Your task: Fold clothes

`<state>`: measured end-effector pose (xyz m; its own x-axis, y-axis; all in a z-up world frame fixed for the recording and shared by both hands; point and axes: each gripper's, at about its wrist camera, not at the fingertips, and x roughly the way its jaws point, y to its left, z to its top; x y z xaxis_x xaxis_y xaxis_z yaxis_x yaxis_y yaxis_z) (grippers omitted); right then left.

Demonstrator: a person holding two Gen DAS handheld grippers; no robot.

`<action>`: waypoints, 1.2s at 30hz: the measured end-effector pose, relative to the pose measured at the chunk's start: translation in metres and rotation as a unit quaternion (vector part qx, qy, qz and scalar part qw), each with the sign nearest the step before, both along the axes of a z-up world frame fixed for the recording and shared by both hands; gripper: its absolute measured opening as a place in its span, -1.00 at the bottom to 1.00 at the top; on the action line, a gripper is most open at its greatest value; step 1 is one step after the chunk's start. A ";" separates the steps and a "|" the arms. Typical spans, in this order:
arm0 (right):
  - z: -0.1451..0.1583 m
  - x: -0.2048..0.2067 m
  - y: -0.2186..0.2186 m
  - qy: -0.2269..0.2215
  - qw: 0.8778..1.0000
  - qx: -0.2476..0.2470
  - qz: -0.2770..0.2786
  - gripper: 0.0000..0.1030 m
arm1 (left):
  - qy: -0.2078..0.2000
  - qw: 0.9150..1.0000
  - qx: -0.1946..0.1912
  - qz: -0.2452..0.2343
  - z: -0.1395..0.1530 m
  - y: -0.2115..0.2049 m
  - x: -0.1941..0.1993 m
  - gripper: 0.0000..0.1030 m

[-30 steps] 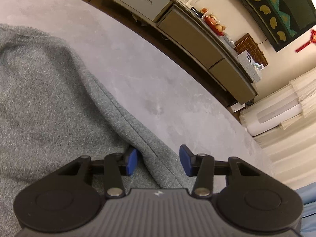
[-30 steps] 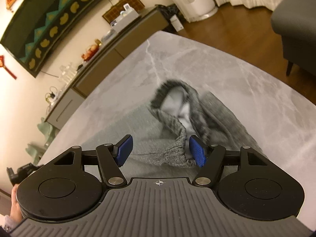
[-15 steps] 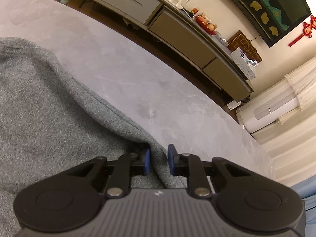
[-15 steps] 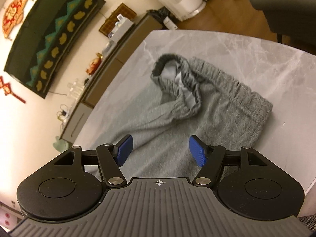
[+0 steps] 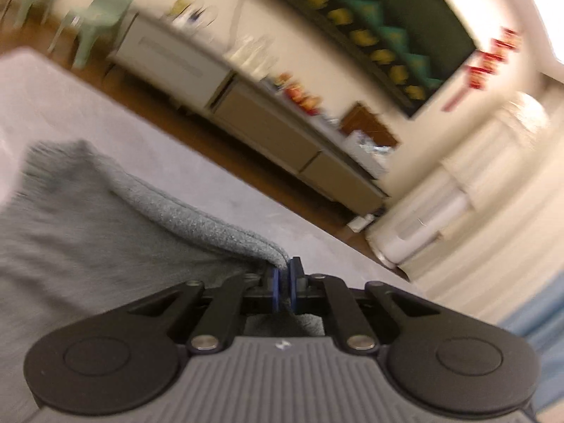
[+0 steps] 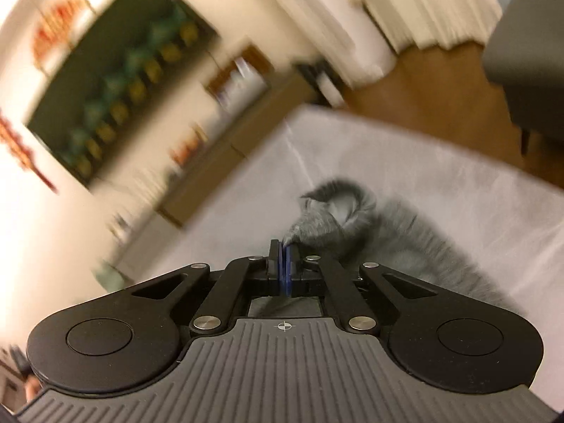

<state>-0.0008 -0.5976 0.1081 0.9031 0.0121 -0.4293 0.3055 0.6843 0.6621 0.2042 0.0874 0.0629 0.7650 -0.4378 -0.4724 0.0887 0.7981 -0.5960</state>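
Observation:
Grey sweatpants (image 5: 105,232) lie on a pale marble table (image 5: 176,162). In the left wrist view my left gripper (image 5: 284,268) is shut on a seamed edge of the cloth, and the edge rises off the table into a ridge that runs up to the blue pads. In the right wrist view my right gripper (image 6: 285,250) is shut on a pinch of the same grey sweatpants (image 6: 398,246) near the gathered waistband (image 6: 338,208), which is pulled up into a peak. Both views are blurred by motion.
A long sideboard (image 5: 268,127) with clutter on top stands along the wall beyond the table. Pale green chairs (image 5: 98,17) are at the far left, a white appliance (image 5: 423,225) is by the curtains, and a dark grey seat (image 6: 528,53) stands on the wooden floor at right.
Both grippers have gone from open to shut on the cloth. The left one has lifted its edge off the table; the right one has dropped onto the waistband area and pinched it.

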 end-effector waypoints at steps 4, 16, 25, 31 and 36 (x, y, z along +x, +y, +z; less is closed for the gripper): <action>-0.037 -0.037 -0.036 0.057 0.994 0.089 -0.033 -1.00 | 0.042 0.999 0.013 -0.016 -0.022 0.012 -0.072 -0.89; -0.056 -0.023 -0.030 0.082 0.991 0.105 -0.003 0.11 | 0.065 0.998 0.012 0.021 -0.057 -0.002 -0.085 -0.89; -0.050 0.013 -0.008 0.128 0.991 -0.019 0.041 -0.17 | 0.062 0.997 0.044 0.006 -0.063 -0.002 -0.091 -0.88; -0.038 0.009 0.003 0.128 0.987 -0.084 0.053 -0.33 | 0.054 0.997 0.046 0.005 -0.062 0.000 -0.098 -0.87; -0.049 0.011 -0.005 0.112 0.991 -0.026 0.075 -0.20 | 0.058 0.997 0.054 0.001 -0.065 -0.005 -0.097 -0.87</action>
